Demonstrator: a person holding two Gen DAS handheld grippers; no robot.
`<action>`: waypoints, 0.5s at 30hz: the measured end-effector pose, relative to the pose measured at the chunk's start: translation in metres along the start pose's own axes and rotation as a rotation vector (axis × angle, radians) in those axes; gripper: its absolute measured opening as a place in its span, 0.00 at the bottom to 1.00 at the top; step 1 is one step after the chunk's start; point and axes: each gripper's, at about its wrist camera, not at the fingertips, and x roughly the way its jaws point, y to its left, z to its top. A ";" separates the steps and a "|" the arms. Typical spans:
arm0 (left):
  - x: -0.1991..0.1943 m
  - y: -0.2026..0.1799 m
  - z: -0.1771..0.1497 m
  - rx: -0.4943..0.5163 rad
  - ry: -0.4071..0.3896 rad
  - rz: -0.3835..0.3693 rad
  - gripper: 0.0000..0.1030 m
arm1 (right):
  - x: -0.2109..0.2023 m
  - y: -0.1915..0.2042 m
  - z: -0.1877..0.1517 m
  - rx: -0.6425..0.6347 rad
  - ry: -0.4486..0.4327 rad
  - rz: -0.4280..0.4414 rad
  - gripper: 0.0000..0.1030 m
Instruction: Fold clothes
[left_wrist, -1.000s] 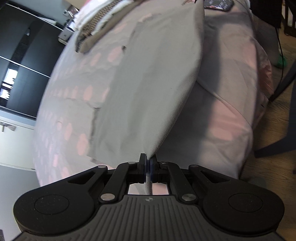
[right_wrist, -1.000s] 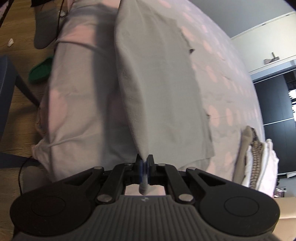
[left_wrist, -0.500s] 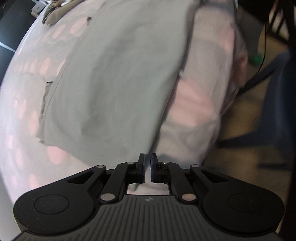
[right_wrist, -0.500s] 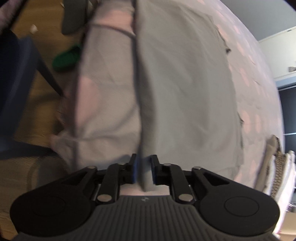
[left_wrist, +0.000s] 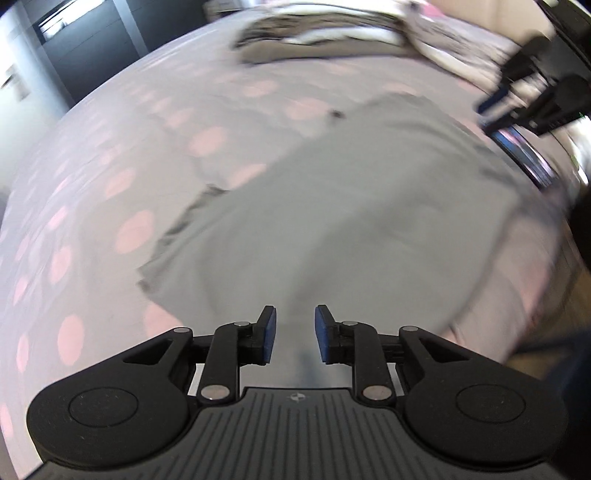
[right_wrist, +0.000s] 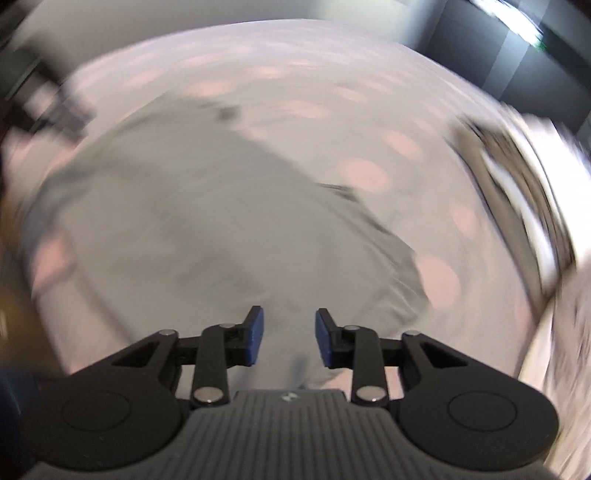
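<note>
A grey garment (left_wrist: 343, 206) is seen spread flat on the bed (left_wrist: 110, 155), whose cover is pale with pink spots. Both views are smeared by motion blur, so fine detail is lost.

In the left wrist view, the left gripper (left_wrist: 294, 334) is held with its jaws apart, nothing between the blue pads (left_wrist: 269, 334) — the near edge of the garment lies just beyond and beneath them. The right gripper (left_wrist: 517, 99) appears past the far right corner of the garment, blurred; whether it touches the cloth cannot be told from this view. A dark flat object (left_wrist: 524, 155) — possibly a phone — lies beside the garment's right edge.

In the right wrist view, the right gripper (right_wrist: 289, 338) is likewise parted, its pads (right_wrist: 255, 338) empty, with the garment (right_wrist: 207, 221) stretching away from it across the bed (right_wrist: 332, 74). A pile of clothes (right_wrist: 517, 177), striped and pale, rests on the bed to the right of the garment; the same pile (left_wrist: 332, 37) is seen beyond the garment's far edge in the left view.
</note>
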 end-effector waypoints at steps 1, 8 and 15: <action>0.002 0.005 0.003 -0.027 -0.002 0.011 0.21 | 0.003 -0.013 0.002 0.087 0.003 0.000 0.50; 0.023 0.038 0.020 -0.171 -0.002 0.098 0.21 | 0.040 -0.088 0.001 0.586 0.042 0.056 0.64; 0.043 0.055 0.036 -0.235 0.005 0.102 0.21 | 0.083 -0.120 -0.008 0.797 0.118 0.097 0.64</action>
